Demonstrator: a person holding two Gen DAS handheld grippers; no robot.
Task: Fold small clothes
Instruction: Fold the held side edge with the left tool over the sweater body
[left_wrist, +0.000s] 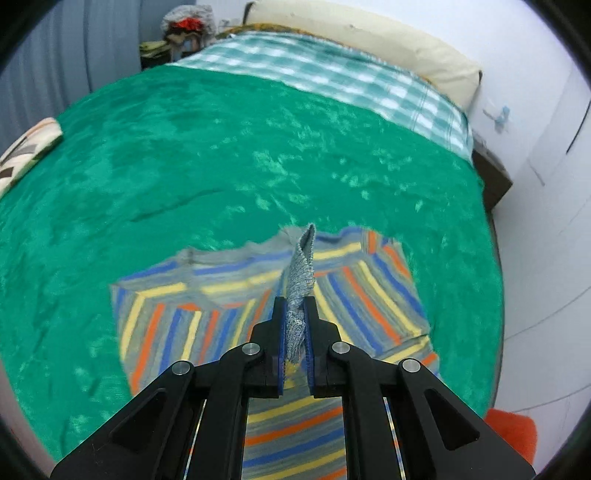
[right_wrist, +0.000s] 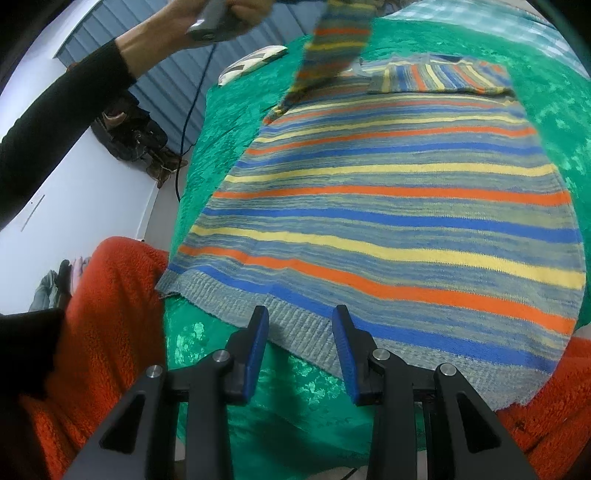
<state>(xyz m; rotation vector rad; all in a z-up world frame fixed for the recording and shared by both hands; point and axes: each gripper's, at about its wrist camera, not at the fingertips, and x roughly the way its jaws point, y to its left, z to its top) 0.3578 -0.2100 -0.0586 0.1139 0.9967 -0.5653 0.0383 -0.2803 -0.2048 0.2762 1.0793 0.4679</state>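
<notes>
a home bedroom: bed (left_wrist: 258, 155) with green blanket, cream pillow (left_wrist: 369, 40).

Left wrist view: high, looking down the bed (left_wrist: 221, 155). Right wrist view: low, near hem. Shared: striped sweater (right_wrist: 388, 206).

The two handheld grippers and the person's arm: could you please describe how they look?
Both the left gripper and the right gripper have black angular linkage arms with silver round pivot pins and blue pads lining the fingers. The person's left hand is bare below a black long sleeve, and a dark cable hangs from the grey handle.
</notes>
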